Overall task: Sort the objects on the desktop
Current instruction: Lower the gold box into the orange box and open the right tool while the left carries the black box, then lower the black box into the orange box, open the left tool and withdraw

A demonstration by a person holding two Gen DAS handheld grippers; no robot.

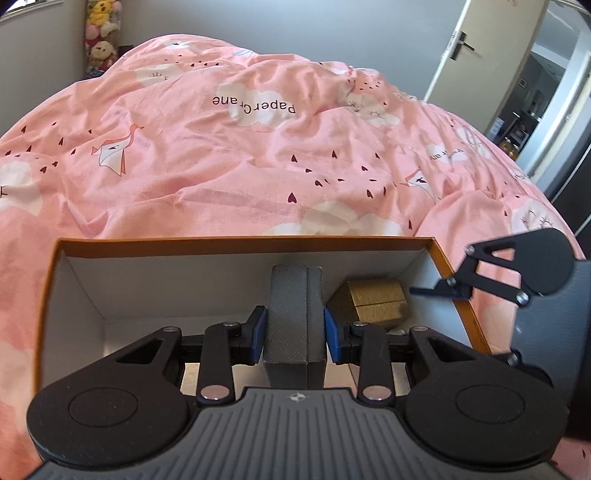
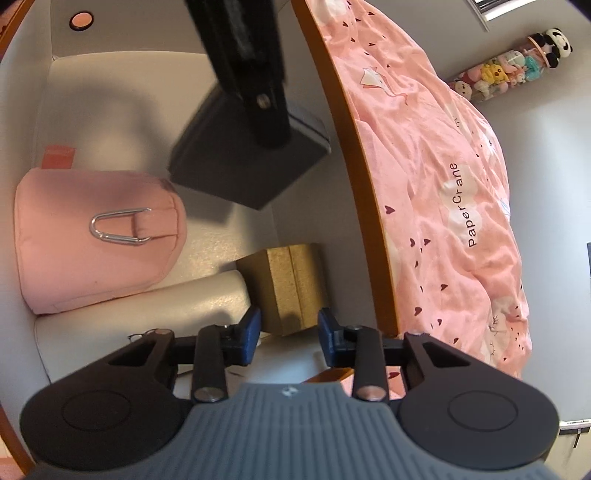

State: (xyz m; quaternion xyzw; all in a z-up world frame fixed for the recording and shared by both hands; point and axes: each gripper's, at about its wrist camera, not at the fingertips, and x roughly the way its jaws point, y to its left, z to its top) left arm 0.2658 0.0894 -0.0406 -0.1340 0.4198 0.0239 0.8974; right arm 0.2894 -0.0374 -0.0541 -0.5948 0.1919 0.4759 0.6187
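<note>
My left gripper is shut on a grey box and holds it upright over the open cardboard box with orange rim and white inside. The same grey box shows in the right wrist view, hanging from the left gripper's finger above the box floor. A gold box lies in the box's right corner; it also shows in the right wrist view. My right gripper is open and empty, just above the gold box, not touching it. It shows in the left wrist view at the box's right rim.
A pink pouch with a metal carabiner lies inside the box on white padding. The box sits on a bed with a pink printed quilt. A door stands open at right. Plush toys hang in the corner.
</note>
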